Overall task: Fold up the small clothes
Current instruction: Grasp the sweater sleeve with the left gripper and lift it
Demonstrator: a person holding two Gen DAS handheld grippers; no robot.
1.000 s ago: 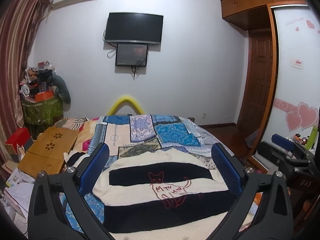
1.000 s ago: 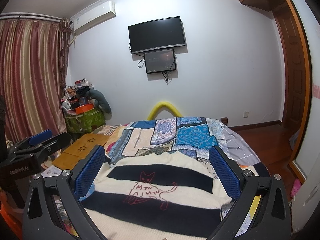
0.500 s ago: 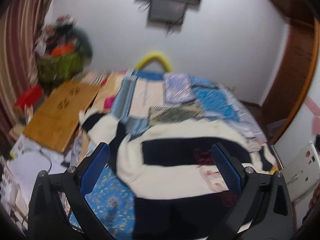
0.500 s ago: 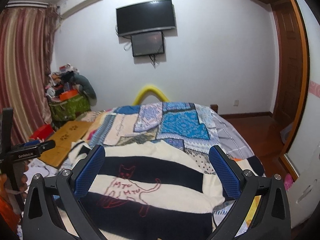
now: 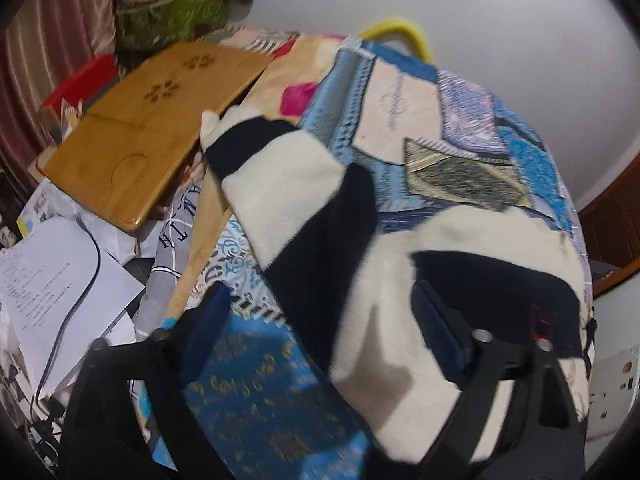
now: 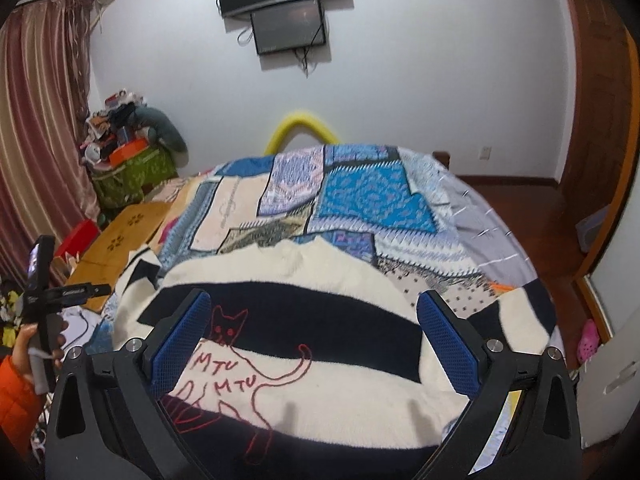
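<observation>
Cream-and-black striped sweater (image 5: 360, 264) now fills the tilted-down left gripper (image 5: 324, 320), jaws just narrowing yet gripping nothing; right gripper (image 6: 314, 336) gapes wide.

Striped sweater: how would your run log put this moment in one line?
striped sweater: flat on bed | left gripper: open, closing, over sleeve | right gripper: open, empty

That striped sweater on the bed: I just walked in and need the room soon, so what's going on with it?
A person holding a gripper in each hand is starting to fold the striped sweater, which lies spread flat on the patchwork bedspread. The left gripper is over its sleeve, jaws open but just narrowing, gripping nothing. The right gripper hovers open over the cat design.
</observation>
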